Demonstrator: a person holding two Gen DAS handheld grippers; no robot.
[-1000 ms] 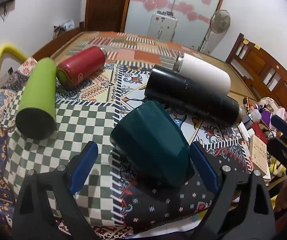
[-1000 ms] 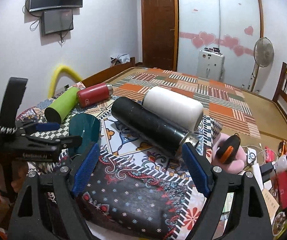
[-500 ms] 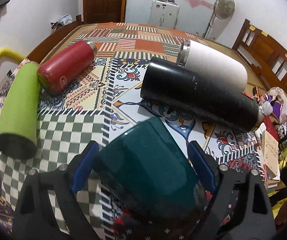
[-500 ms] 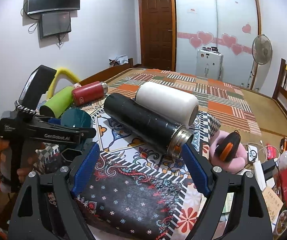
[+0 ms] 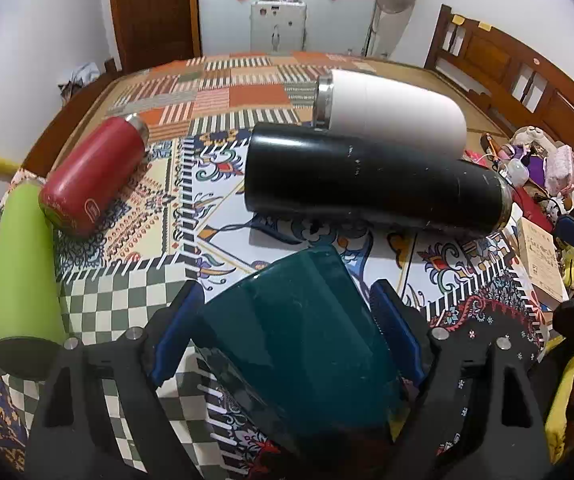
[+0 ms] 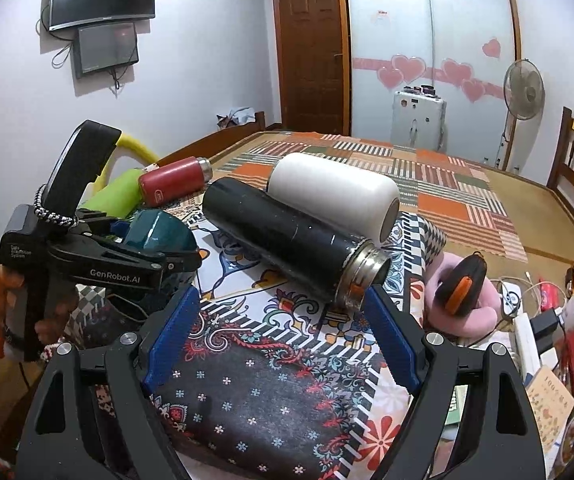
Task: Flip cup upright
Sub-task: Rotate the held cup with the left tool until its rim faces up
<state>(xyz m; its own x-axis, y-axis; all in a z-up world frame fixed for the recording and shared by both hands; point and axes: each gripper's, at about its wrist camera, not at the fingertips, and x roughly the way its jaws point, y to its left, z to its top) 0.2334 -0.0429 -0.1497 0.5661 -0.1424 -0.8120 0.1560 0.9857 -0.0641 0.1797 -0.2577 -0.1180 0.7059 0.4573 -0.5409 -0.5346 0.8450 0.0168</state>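
A dark teal cup (image 5: 299, 344) lies on its side between the blue pads of my left gripper (image 5: 283, 320), which is shut on it; its base points away from the camera. In the right wrist view the same cup (image 6: 159, 228) sits in the left gripper (image 6: 139, 256) at the left, tilted just above the cloth. My right gripper (image 6: 283, 328) is open and empty over the dark floral cloth, near the mouth of the black flask (image 6: 287, 240).
A black flask (image 5: 367, 184), a white flask (image 5: 391, 108), a red bottle (image 5: 91, 176) and a green bottle (image 5: 23, 264) lie on their sides on the patterned cloth (image 5: 143, 296). Clutter, a pink cushion (image 6: 463, 312) and books sit at the right edge.
My left gripper has moved forward around the teal cup and closed on it, tilting it up. The right gripper has drifted slightly but stays open.
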